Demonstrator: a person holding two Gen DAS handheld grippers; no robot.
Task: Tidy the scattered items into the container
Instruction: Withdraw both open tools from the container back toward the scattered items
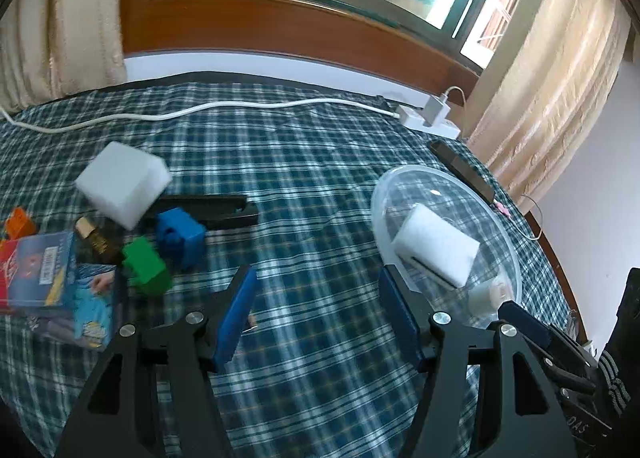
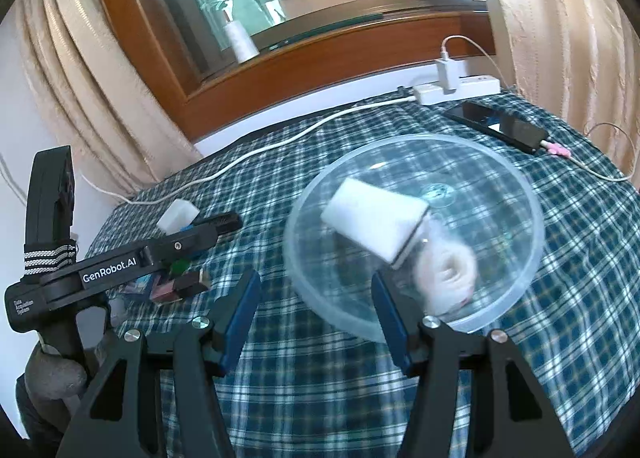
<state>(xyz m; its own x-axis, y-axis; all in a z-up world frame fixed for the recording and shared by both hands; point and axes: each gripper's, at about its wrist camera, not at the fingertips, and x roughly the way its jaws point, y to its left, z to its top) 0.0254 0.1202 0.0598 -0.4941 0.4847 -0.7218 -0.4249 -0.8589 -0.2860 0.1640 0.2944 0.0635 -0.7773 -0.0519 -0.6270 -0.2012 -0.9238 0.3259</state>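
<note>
A clear plastic bowl [image 1: 384,194] [image 2: 532,258] stands on the plaid cloth. In it lie a white sponge [image 1: 436,250] [image 2: 374,224] and a white tape roll [image 2: 448,270] [image 1: 494,292]. My left gripper [image 1: 316,294] is open and empty, just left of the bowl. My right gripper [image 2: 314,298] is open and empty at the bowl's near rim. To the left lie a second white sponge [image 1: 122,182] [image 2: 178,215], a blue brick [image 1: 180,236], a green brick [image 1: 146,268], an orange brick [image 1: 18,222], card boxes [image 1: 40,270] and a black bar [image 1: 216,210].
A white cable [image 1: 200,110] runs along the back to a power strip with a charger [image 1: 430,116] [image 2: 452,86]. A dark phone [image 1: 464,170] [image 2: 500,126] lies behind the bowl. The left gripper's body [image 2: 120,262] shows in the right wrist view. Curtains and a window frame stand behind.
</note>
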